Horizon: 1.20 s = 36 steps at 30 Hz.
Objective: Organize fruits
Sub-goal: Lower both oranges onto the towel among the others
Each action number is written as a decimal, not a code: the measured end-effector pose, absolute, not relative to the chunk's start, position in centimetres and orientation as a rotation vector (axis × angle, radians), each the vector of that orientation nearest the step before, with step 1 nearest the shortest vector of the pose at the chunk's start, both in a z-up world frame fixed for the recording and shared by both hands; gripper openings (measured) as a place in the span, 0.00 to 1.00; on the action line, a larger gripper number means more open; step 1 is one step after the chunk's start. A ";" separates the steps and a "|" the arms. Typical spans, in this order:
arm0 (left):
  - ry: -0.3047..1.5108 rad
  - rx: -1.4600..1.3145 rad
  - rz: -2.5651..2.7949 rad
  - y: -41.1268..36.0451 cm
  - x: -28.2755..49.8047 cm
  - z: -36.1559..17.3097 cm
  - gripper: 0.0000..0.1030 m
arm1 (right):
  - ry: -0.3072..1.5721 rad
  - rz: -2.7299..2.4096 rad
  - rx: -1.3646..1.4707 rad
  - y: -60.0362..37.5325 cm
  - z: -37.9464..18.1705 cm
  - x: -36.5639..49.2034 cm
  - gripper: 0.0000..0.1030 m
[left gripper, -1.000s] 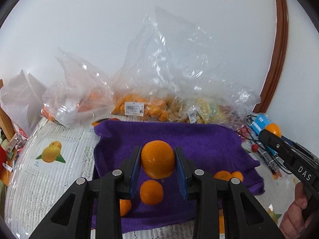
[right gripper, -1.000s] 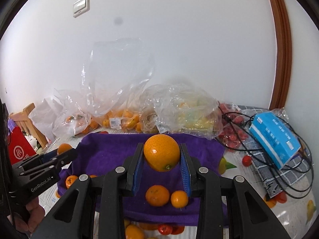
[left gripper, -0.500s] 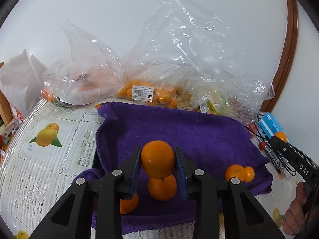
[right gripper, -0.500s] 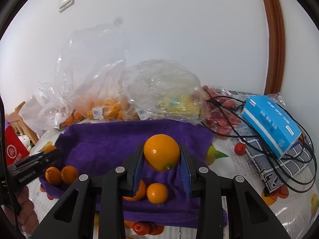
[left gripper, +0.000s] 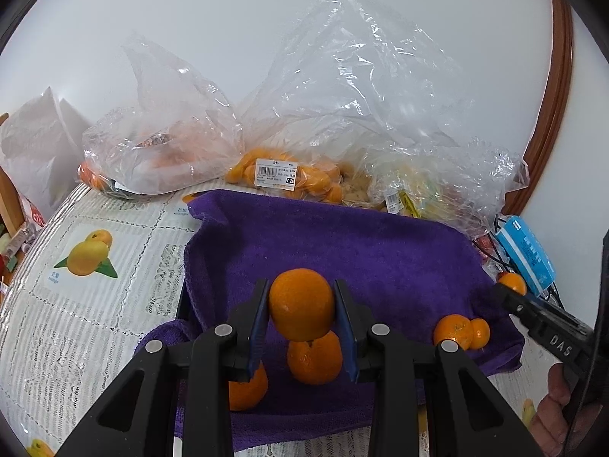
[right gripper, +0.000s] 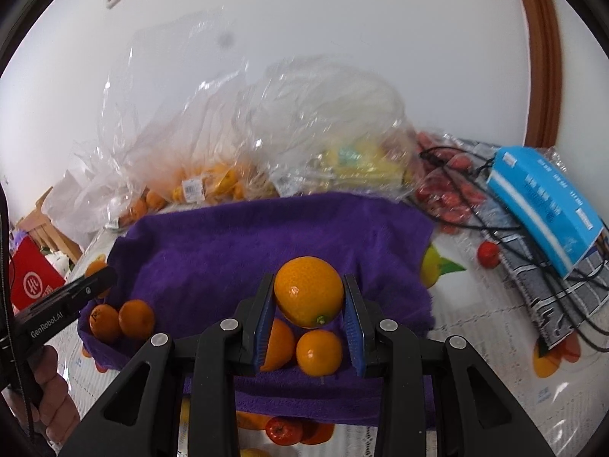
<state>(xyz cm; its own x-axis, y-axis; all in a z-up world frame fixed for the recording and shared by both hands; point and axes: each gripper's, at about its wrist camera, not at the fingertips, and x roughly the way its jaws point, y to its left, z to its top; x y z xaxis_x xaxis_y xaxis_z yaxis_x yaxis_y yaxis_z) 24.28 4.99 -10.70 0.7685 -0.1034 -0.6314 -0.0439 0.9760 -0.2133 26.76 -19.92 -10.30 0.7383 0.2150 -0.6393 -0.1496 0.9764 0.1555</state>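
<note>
Left tool [left gripper: 302, 306] clamped on an orange [left gripper: 300, 304], blue pads pressing both its sides, fruit held off the purple towel [left gripper: 342, 243]. Directly below the held fruit, between the tool's fingers: a second orange [left gripper: 314, 358] lying on the towel. Under the tool's left finger, a third orange [left gripper: 247, 388] at the towel's near edge, partly hidden. To the tool's right, near the towel's right edge: two small oranges [left gripper: 460, 330] touching each other.

Right tool [right gripper: 309, 297] clamped on a bigger orange [right gripper: 309, 291], green stem end facing down toward the camera, also off the towel [right gripper: 266, 240]. Below it between the fingers: one whole small orange [right gripper: 319, 353] and another orange [right gripper: 279, 342] just left of it, half hidden by the left pad; both on the towel. Left of this tool, at the towel's left edge: pair of oranges [right gripper: 121, 320] side by side, touching. The other tool's black tip shows just above that pair.

Ahead of both tools, past the towel's far edge: clear plastic bags [left gripper: 289, 144] with orange and yellow fruit, price labels showing. Far right of the right tool: blue box [right gripper: 544, 205] on black cables, red fruit [right gripper: 488, 254] loose on the desk [left gripper: 95, 304], which has a fruit-print cover.
</note>
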 end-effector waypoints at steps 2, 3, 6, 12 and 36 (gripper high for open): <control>0.697 -0.226 -0.035 5.0 24.3 -10.8 0.30 | 0.732 0.208 0.094 -19.6 -10.7 27.0 0.33; 0.698 -0.231 -0.037 5.1 24.3 -10.8 0.30 | 0.739 0.210 0.094 -19.5 -11.0 27.1 0.33; 0.699 -0.232 -0.042 5.0 24.3 -10.8 0.30 | 0.756 0.214 0.094 -19.2 -11.6 27.3 0.33; 0.698 -0.235 -0.064 4.7 24.1 -10.7 0.30 | 0.785 0.232 0.116 -19.0 -12.3 27.6 0.33; 0.763 -0.222 -0.187 2.6 24.4 -12.1 0.30 | 0.797 0.232 0.114 -19.3 -12.1 27.5 0.34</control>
<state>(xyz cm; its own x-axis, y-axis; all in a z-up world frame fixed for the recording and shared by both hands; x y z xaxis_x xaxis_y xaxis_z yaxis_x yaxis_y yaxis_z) 24.39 2.62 -12.08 0.7081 -0.2467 -0.6617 0.0865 0.9602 -0.2655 27.49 -19.29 -12.08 0.6753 0.2490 -0.6943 -0.1633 0.9684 0.1884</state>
